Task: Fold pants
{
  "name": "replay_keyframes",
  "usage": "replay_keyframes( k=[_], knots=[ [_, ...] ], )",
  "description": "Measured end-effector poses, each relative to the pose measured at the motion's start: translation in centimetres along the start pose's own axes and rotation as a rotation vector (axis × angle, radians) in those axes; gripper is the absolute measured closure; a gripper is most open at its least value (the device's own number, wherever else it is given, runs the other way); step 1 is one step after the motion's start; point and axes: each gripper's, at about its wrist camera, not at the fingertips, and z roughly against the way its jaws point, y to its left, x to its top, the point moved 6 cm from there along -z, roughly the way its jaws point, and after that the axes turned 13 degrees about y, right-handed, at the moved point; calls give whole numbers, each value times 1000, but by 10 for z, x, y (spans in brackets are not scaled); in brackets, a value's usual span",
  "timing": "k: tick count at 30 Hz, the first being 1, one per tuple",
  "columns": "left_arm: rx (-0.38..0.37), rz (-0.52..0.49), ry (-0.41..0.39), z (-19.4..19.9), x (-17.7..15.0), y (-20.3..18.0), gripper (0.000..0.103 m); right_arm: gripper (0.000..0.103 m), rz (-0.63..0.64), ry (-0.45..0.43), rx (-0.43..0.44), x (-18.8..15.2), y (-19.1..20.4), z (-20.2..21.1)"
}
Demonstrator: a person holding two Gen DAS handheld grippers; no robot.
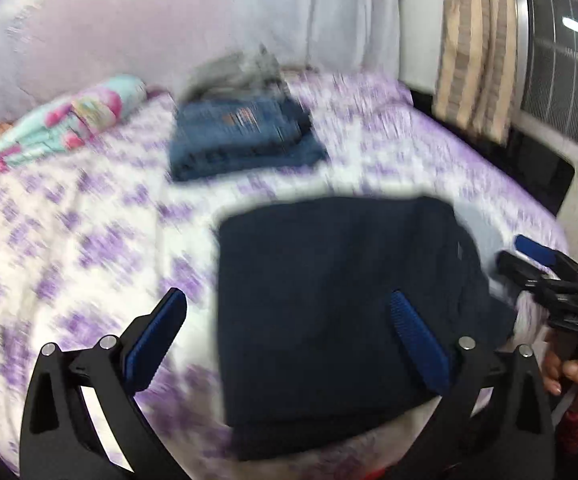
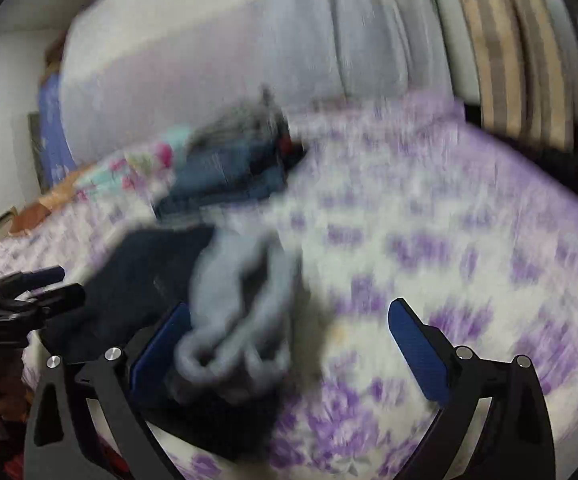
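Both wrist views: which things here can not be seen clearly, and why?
- Grey clothes behind the folded jeans, left wrist view: motion blur, type unclear.
- Light grey cloth on the dark pants, right wrist view: blurred; contact with the right gripper unclear.
- Dark pants, near edge: hidden by that cloth.

A bed point(image 1: 69, 232) fills the room's middle, under a white sheet point(image 2: 469, 248) with purple flowers. Behind it, at 12 o'clock, hangs a pale drape point(image 1: 209, 20). At 1 o'clock a tan striped curtain point(image 1: 473, 48) hangs beside a dark gridded window point(image 1: 561, 60) with a bright streak. At 9 o'clock in the right view stands a white wall point(image 2: 5, 128).
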Motion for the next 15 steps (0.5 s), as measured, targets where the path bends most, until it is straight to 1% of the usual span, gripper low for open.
replay_keyframes(
  k=[1,2,4,5,6,7,8,9,10,11,12,13,15],
  knots=[
    [5,10,-24,5,5,3,4,4,11,-56,30,13,8,13],
    [8,15,-38,8,11,4,4,4,24,-87,58,23,15,19],
    [9,14,-32,0,29,7,4,4,64,-91,117,36,31,19],
    [8,13,-20,-6,34,7,4,6,86,-75,147,39,40,13],
    [13,0,33,-25,39,6,4,9,102,-38,161,39,46,0],
    [28,-14,88,-41,37,4,4,10,105,8,157,36,48,-15],
    [54,-18,153,-62,31,5,4,10,91,103,145,27,46,-42],
    [30,9,215,-86,22,10,4,9,67,172,113,16,40,-67],
    [-21,61,229,-89,16,14,4,8,55,192,86,9,34,-79],
    [-72,104,238,-86,18,19,4,7,53,166,66,5,30,-79],
    [-97,120,253,-83,17,22,4,7,48,164,71,6,31,-75],
    [-105,115,264,-83,16,23,4,7,42,166,78,6,31,-70],
    [-108,125,261,-76,11,27,4,7,36,123,115,13,30,-51]
  ],
)
